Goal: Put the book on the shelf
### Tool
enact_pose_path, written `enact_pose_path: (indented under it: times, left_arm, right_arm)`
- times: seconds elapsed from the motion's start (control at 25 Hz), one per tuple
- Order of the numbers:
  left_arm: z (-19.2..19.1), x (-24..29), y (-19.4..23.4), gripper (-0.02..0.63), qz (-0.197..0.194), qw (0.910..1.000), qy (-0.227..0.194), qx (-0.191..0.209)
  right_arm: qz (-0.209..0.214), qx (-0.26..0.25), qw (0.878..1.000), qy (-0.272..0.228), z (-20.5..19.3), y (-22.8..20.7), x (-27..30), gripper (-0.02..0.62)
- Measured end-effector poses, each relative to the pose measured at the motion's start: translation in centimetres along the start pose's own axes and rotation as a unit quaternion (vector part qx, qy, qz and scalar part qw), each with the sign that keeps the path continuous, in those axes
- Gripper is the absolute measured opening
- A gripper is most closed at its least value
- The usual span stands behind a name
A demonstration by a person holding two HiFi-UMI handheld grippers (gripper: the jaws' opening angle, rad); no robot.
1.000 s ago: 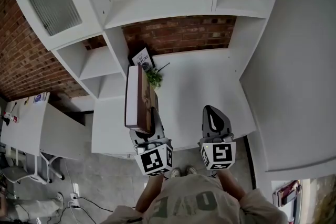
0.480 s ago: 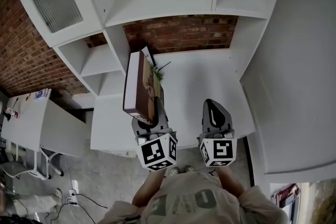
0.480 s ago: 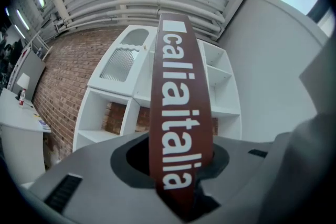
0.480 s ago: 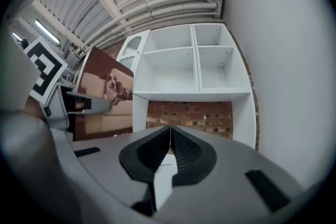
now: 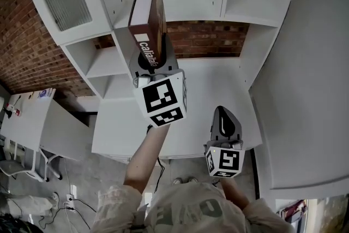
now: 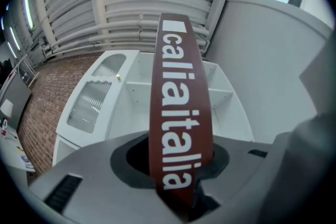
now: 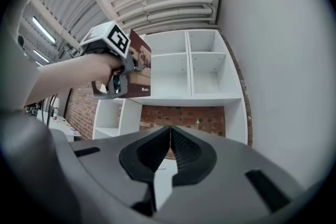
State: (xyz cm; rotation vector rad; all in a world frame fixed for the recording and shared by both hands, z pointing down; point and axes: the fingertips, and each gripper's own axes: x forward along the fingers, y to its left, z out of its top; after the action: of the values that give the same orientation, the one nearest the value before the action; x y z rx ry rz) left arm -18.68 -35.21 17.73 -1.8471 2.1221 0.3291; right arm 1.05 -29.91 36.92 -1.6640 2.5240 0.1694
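Book: the brown book (image 5: 148, 13) is in the air in front of the shelf, held only by its lower end; its spine (image 6: 178, 113) with white letters faces the person.
Long axis: it runs from the jaws up and forward, toward the shelf; the book stands on its edge, covers to the left and right.
Left gripper: the left gripper (image 5: 148, 60) is clamped on the bottom of the book, one jaw on each cover.
Shelf: the white shelf (image 5: 191, 9) lies straight behind the book; from the right gripper view the book is before the wide upper compartment (image 7: 168, 68), it seems not yet inside.
Right gripper: the right gripper (image 5: 223, 124) is low over the desk (image 5: 212, 84), jaws together with nothing between them, well apart from the book.
Nearer hand: the left one; probably it must push the book forward into the compartment.
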Motion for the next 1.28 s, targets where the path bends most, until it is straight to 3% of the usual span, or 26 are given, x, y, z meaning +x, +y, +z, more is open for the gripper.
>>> enact_pose_path:
  times: [0.24, 0.36, 0.52, 0.76, 1.04, 1.28]
  left_arm:
    - [2.7, 7.0, -1.6, 0.147, -0.015, 0.9998, 0.015, -0.002]
    - [1.7, 10.8, -2.2, 0.147, -0.011, 0.9984, 0.055, 0.000]
    - [-0.5, 14.8, -2.6, 0.147, -0.007, 0.9938, 0.108, -0.026]
    - [-1.9, 19.1, -3.3, 0.147, 0.001, 0.9903, 0.139, 0.001]
    - [-3.4, 23.1, -3.1, 0.147, 0.004, 0.9861, 0.165, -0.016]
    - [-4.9, 26.7, -2.7, 0.147, 0.009, 0.9856, 0.169, -0.006]
  right_arm:
    - [-0.016, 0.011, 1.000, -0.008, 0.5, -1.2, -0.6, 0.017]
    - [-0.032, 0.012, 0.999, -0.009, 0.7, -2.5, -1.2, 0.017]
    - [-0.060, 0.033, 0.998, -0.006, 0.3, -4.0, -2.0, 0.017]
    - [-0.078, 0.037, 0.996, -0.005, -0.2, -4.8, -2.6, 0.017]
    - [-0.095, 0.033, 0.995, 0.008, -1.1, -6.2, -1.7, 0.017]
    - [-0.103, 0.032, 0.994, 0.017, -2.1, -6.6, 0.1, 0.017]
